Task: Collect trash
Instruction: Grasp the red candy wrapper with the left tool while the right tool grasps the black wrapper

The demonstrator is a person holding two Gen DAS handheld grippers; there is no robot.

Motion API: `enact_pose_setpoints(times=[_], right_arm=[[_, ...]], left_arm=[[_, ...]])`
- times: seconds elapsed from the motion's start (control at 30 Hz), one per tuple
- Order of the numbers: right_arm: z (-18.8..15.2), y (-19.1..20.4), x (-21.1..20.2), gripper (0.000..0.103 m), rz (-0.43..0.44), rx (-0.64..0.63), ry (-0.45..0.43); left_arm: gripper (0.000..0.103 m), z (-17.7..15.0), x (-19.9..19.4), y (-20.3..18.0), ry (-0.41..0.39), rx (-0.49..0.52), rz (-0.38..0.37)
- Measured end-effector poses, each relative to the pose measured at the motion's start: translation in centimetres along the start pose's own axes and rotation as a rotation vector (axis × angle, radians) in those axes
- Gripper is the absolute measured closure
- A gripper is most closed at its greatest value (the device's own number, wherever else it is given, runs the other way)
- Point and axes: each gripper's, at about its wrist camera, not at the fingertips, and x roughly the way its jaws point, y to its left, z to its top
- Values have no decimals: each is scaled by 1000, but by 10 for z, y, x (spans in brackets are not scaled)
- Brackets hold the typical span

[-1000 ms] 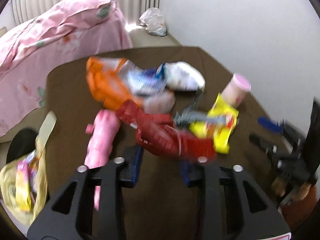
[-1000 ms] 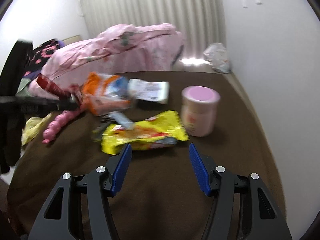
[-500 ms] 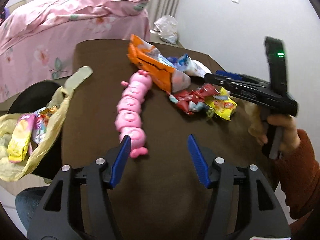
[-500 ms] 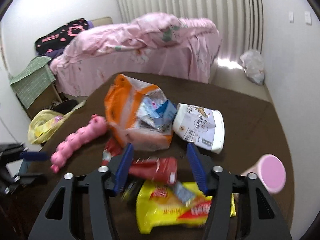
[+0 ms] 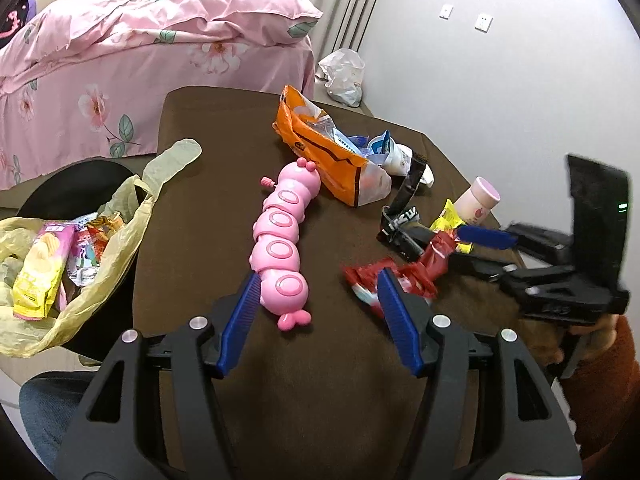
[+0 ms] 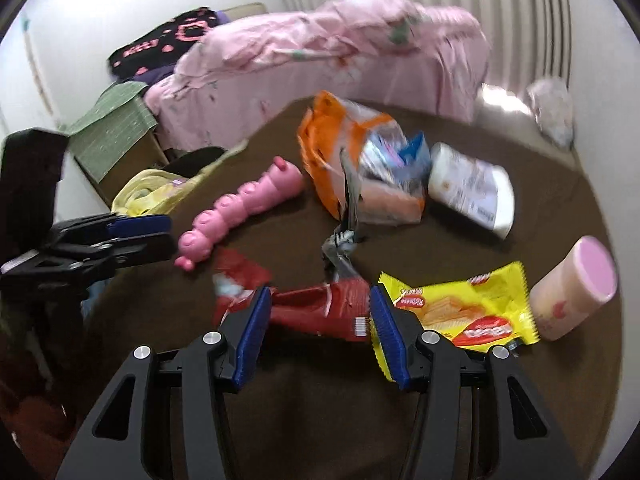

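Right claw (image 6: 318, 328) is spread, jaws just been closing in on the red wrapper (image 6: 320, 312) that lies between the blue pads (image 6: 250, 336); pads not pressing it, wrapper flat on the brown surface (image 6: 540, 380). Yellow wafer pack (image 6: 476, 312) touches the right pad's outer side at 3 o'clock, pink-lidded cup (image 6: 572, 288) tipped just beyond it. Orange bag (image 6: 352, 164) and white pouch (image 6: 472, 188) sit at 12 to 1 o'clock.

Left claw (image 5: 318, 320) is released, jaws just been opening, nothing between them; it hangs over bare surface at the tail of the pink caterpillar toy (image 5: 282, 240). Yellow trash bag (image 5: 52, 264) with wrappers inside hangs off the surface edge at 9 o'clock.
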Motion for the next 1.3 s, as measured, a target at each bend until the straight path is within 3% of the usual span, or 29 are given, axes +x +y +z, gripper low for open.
enact_pose_setpoints(times=[0.13,0.2,0.3,0.43,0.47,0.5,0.63,0.93,1.1,1.3], right_arm=[[11,-9,-6,54,-136,5,-85],[17,-14,3,54,-136,8,-81],[24,-13,28,54,-144,-17,-42],[23,-14,74,54,-123,-39,87],[22,-17,78,58,-136,-29,97],[21,-19,79,77,-144,-17,100],[23,-24,58,86,-114,18,33],[13,-25,-28,86,-268,-13,-165],[-16,-38,-47,86,-285,52,-151],[-68,-43,-33,86,-317,77,-36]], left_arm=[[45,0,-1,1,-2,-4,14],[45,0,-4,1,-7,-2,20],[45,0,-8,1,-11,1,32],[45,-1,-10,1,-9,11,37],[45,-2,-10,0,-6,13,35],[45,-2,-10,0,-4,14,33],[45,-4,-3,-2,11,17,8],[45,-9,27,-33,97,34,-111],[45,-6,45,-40,140,-35,-123],[47,4,62,-40,159,-109,-112]])
